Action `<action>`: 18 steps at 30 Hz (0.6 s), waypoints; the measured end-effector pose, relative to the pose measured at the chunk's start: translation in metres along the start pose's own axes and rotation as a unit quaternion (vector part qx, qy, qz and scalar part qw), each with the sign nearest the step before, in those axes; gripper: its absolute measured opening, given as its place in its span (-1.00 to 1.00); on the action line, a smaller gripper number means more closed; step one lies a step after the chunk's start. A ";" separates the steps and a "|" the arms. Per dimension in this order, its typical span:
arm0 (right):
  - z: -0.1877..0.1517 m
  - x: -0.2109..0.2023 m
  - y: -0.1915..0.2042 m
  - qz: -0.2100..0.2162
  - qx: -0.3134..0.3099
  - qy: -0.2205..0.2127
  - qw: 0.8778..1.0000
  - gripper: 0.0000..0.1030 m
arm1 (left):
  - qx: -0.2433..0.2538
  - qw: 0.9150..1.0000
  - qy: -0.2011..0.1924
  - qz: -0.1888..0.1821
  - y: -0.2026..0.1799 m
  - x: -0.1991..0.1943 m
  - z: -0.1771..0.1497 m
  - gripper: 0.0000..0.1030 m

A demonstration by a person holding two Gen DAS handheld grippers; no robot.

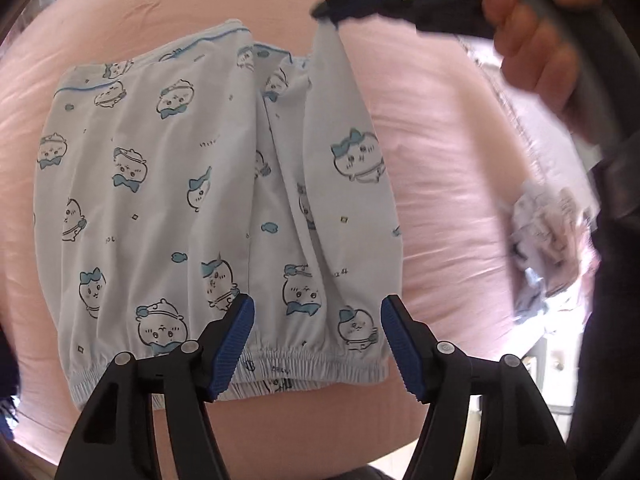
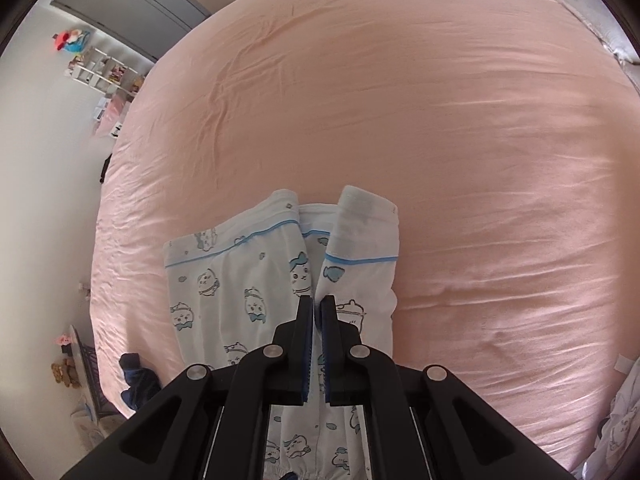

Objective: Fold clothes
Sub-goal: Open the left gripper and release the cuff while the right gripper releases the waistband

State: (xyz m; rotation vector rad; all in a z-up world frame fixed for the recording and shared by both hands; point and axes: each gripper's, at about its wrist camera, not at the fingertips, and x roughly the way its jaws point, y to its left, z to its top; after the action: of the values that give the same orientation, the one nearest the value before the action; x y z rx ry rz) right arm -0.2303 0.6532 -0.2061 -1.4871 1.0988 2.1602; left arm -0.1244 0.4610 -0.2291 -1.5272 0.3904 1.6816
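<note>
White pajama shorts [image 1: 180,208] with a blue cartoon print lie on the pink bed sheet [image 1: 448,184], elastic waistband nearest me. My left gripper [image 1: 318,344] is open, its blue pads above the waistband, touching nothing. My right gripper [image 1: 332,10] shows at the top of the left wrist view, shut on a fold of the right leg hem and lifting it. In the right wrist view the right gripper [image 2: 317,308] is shut on the shorts [image 2: 248,280], with the blue-piped hem [image 2: 360,236] folded beyond the fingertips.
A crumpled white printed garment [image 1: 548,248] lies on the bed to the right, also at the right wrist view's lower right edge [image 2: 624,420]. A dark blue item [image 2: 138,380] lies at the bed's left edge. Shelves [image 2: 104,72] stand against the wall.
</note>
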 end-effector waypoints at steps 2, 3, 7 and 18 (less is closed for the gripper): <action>0.001 -0.003 0.002 0.003 -0.006 -0.003 1.000 -0.98 | -0.008 1.000 0.011 -0.006 -0.006 0.009 0.001 0.24; 0.001 -0.003 0.003 0.005 -0.008 -0.006 1.000 -0.98 | -0.013 1.000 0.015 -0.009 -0.009 0.013 0.002 0.24; 0.000 -0.006 0.001 0.012 -0.014 -0.010 1.000 -0.98 | -0.016 1.000 0.015 0.012 -0.022 0.029 0.007 0.24; -0.011 -0.018 -0.020 0.044 -0.023 -0.008 0.999 -0.98 | 0.020 0.997 0.018 0.070 -0.055 0.045 0.013 0.24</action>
State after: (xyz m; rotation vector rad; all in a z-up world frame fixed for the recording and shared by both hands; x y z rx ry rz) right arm -0.2031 0.6621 -0.2007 -1.4649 1.1373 2.2673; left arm -0.0902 0.5198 -0.2530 -1.5323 0.5577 1.7458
